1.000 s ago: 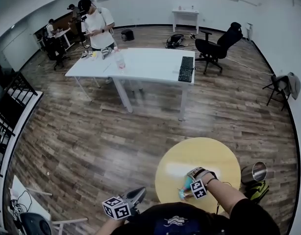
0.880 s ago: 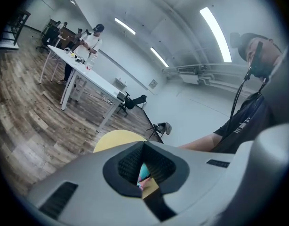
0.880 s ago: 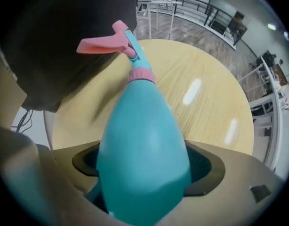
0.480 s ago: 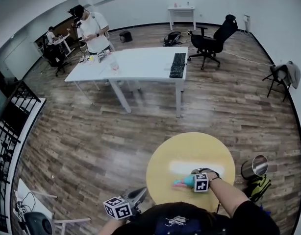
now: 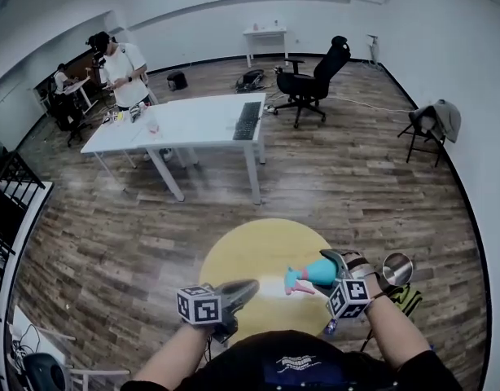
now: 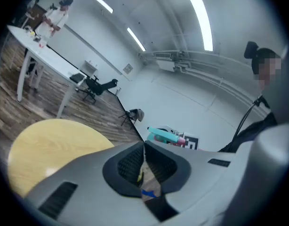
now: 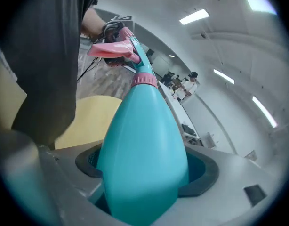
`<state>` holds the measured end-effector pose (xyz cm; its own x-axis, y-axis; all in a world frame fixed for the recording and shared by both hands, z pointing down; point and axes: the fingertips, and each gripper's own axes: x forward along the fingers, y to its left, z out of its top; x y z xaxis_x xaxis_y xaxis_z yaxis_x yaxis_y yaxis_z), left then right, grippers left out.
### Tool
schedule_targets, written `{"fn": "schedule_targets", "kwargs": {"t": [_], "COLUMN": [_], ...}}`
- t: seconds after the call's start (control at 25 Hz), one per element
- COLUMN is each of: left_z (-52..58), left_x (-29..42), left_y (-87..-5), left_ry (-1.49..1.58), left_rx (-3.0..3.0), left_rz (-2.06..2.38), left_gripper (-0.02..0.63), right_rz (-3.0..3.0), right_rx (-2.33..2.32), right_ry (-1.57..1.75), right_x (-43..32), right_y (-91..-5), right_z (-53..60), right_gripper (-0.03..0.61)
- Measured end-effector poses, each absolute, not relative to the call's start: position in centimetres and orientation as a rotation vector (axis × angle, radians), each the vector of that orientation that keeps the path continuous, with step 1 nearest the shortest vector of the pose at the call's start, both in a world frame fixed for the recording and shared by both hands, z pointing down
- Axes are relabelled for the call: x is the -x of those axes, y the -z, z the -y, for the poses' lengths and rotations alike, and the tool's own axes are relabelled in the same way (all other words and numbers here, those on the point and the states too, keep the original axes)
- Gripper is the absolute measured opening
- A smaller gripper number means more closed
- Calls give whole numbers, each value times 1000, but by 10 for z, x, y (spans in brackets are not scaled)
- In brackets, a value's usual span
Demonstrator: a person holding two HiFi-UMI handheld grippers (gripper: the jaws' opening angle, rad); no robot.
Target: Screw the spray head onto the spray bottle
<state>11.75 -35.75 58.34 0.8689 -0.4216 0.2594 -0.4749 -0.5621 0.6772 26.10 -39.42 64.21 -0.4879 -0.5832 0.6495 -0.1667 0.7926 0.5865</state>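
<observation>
holding teal spray bottle (image 5: 317,272) by the body in right tongs (image 5: 338,265), tipped sideways above yellow round counter (image 5: 246,251), with pink spray head (image 5: 292,281) on its neck, pointed left. with left tongs (image 5: 240,287) pressed together, empty, over near counter edge.

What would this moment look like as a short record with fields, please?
right gripper: fingers closed on the body of the teal spray bottle
spray bottle: lifted, lying sideways above the yellow round table
spray head: pink, seated on the bottle's neck; how tight cannot be told
left gripper: fingers shut, nothing between them
</observation>
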Motion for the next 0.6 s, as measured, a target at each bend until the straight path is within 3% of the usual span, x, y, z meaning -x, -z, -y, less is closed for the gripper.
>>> {"fn": "schedule_targets", "kwargs": {"t": [0.24,0.36,0.44,0.6], "left_z": [337,326,322,321], "left_x": [-176,-174,-158,-118], "left_y": [-559,-561,-561,-558], "left_ry": [-80,-162,-238,-403], "left_rx": [-2012,-2035,-2156,-2356], "left_rz": [229,177,201,204], "left_gripper": [314,310,224,233], "right_rz": [1828,1791,1767,1789], "right_rx": [-599,-582,-578,-582], "right_ry": [870,930,946,915], "right_x": [-251,-216,-194,-149], "right_y": [-611,-602,-601,-595], "right_z": [389,384,382,378], "right_gripper": [446,446,446,439]}}
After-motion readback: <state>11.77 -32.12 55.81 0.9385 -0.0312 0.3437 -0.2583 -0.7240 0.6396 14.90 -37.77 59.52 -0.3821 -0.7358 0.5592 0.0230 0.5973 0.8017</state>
